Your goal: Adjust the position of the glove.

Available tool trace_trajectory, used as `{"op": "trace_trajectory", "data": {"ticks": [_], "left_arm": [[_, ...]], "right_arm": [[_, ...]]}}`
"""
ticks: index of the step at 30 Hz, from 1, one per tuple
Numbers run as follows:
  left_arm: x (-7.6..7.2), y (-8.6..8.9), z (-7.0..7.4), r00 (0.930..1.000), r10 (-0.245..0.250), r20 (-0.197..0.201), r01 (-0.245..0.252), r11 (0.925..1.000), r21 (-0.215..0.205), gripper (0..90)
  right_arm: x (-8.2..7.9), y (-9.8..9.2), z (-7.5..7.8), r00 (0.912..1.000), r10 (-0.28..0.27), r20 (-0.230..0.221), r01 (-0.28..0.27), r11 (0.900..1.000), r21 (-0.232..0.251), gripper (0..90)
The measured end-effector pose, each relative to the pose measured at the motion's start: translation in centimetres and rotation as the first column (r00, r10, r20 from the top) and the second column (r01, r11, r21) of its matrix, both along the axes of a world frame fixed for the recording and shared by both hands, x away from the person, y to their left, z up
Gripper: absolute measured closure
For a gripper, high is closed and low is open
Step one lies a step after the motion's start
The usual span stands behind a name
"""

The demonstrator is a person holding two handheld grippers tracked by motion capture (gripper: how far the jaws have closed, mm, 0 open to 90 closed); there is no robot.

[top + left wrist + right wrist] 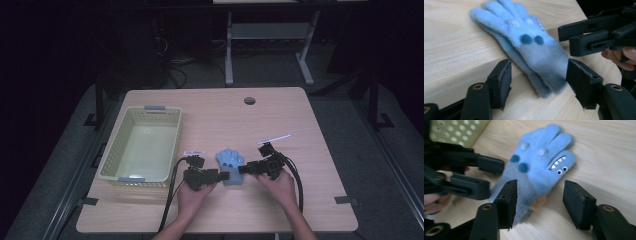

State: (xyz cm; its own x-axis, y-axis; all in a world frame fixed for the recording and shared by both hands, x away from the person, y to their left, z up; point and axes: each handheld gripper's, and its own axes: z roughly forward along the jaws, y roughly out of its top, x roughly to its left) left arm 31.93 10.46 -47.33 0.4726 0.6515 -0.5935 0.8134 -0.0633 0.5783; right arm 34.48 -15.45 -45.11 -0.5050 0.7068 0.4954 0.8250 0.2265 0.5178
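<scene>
Both hands at the near table edge (215, 227), bare wood all round them. Left gripper (223, 176) and right gripper (243, 169) meet from either side at the cuff of the blue glove (230, 161), lying flat mid-table, fingers pointing away. Each has its jaws apart, straddling the cuff, pads not pressing. Yellow basket (112, 155) sits left, clear of the glove. Cable hole (249, 100) far side.

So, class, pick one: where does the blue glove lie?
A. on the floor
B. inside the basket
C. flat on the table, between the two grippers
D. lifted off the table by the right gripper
C: the glove lies flat on the table, between the left gripper and right gripper, beside the basket.
</scene>
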Motion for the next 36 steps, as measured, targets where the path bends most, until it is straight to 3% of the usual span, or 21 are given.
{"op": "trace_trajectory", "data": {"ticks": [4,7,10,17,21,25,32,36], "left_arm": [[0.5,0.1,-0.2,0.9996,0.013,-0.026,-0.013,0.9998,-0.017,40.0],[0.6,0.1,-0.4,0.9988,0.003,-0.048,-0.005,0.9989,-0.047,40.7],[0.6,0.1,-0.3,0.9987,0.002,-0.05,-0.005,0.999,-0.043,41.1],[0.5,0.0,-0.6,0.9979,-0.011,-0.063,0.007,0.9984,-0.056,47.0],[0.4,-0.1,-0.8,0.9977,-0.013,-0.066,0.009,0.9978,-0.066,52.8],[0.7,0.1,-1.1,0.9948,-0.025,-0.099,0.016,0.9954,-0.094,57.2],[0.6,-0.3,-1.2,0.9928,-0.023,-0.117,0.011,0.9948,-0.102,60.4],[0.9,-0.2,-1.5,0.9881,-0.017,-0.153,-0.005,0.9906,-0.137,62.2]], "right_arm": [[0.1,0.1,-0.6,0.9994,0.004,-0.033,-0.004,1.0,0.007,48.4],[0.2,-0.1,-0.8,0.9991,-0.009,-0.041,0.011,0.999,0.048,48.6],[-0.1,-0.2,-1.1,0.9989,-0.019,-0.043,0.022,0.997,0.077,49.0],[-0.6,0.0,-1.6,0.9969,-0.034,-0.071,0.04,0.996,0.085,50.8],[-0.7,0.4,-1.7,0.998,-0.026,-0.057,0.03,0.998,0.061,53.2],[-0.8,0.7,-1.8,0.9975,-0.024,-0.066,0.028,0.998,0.061,58.4],[-1.0,1.4,-1.9,0.9982,-0.024,-0.056,0.027,0.998,0.054,64.4],[-1.1,1.4,-1.9,0.9979,-0.026,-0.06,0.03,0.997,0.068,68.0]]}}
